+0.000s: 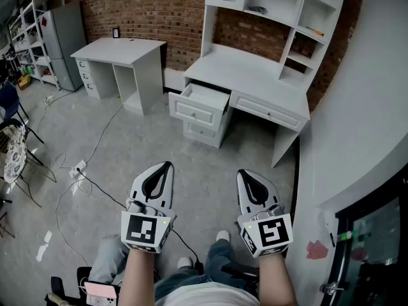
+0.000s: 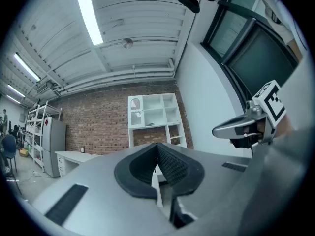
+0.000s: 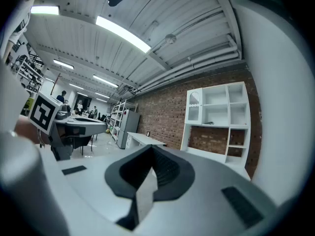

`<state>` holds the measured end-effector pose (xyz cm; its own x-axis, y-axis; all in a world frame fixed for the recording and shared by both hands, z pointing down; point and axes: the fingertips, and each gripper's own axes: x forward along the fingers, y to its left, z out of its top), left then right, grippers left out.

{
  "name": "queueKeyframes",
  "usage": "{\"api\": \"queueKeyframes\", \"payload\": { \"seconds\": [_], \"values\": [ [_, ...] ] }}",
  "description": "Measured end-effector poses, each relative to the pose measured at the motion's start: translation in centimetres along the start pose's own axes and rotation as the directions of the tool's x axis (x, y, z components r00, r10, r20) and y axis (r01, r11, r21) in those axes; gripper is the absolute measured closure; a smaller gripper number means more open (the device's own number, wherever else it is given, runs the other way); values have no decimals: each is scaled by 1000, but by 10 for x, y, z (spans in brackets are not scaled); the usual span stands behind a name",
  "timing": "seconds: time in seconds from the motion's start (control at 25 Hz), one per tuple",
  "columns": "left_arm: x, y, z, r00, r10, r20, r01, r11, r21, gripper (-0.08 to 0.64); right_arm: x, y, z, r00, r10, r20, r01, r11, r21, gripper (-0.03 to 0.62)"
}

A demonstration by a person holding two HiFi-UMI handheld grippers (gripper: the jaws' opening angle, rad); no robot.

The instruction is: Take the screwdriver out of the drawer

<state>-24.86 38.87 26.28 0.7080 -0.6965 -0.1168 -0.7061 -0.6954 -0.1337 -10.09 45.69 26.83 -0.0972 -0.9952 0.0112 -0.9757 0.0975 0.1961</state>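
Left hand-held gripper (image 1: 167,165) and right hand-held gripper (image 1: 243,173) hang far from drawer (image 1: 196,111).

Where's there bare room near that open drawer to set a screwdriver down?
The desktop between the open drawer and the hutch looks bare. The second desk's top at left is nearly bare. The floor at left is crowded with cables.
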Motion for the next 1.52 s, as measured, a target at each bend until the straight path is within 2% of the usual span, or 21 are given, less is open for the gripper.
{"api": "queueKeyframes", "payload": {
  "seconds": [0.24,0.44,0.64,1.0,1.2,1.52],
  "values": [
    [10,-2,-4,1000,0,-13,0,1000,-12,546,4,-7,-1,1000,-4,-3,4,1000,3,583],
    [38,-3,-16,1000,1,-27,-2,1000,-28,546,16,-29,-13,1000,-8,-15,8,1000,13,583],
    [88,-1,-23,999,23,-39,-24,999,-36,546,45,-66,-19,1000,20,-6,-20,1000,23,581],
    [204,-17,-34,994,94,-50,-95,995,-19,546,120,-166,-38,995,99,10,-100,995,31,581],
    [249,-23,-43,989,132,-74,-133,991,-16,546,153,-213,-49,992,130,5,-130,991,44,581],
    [302,2,-73,981,161,-107,-165,986,-30,546,213,-236,-77,986,164,-28,-162,985,51,581]
  ]
}}
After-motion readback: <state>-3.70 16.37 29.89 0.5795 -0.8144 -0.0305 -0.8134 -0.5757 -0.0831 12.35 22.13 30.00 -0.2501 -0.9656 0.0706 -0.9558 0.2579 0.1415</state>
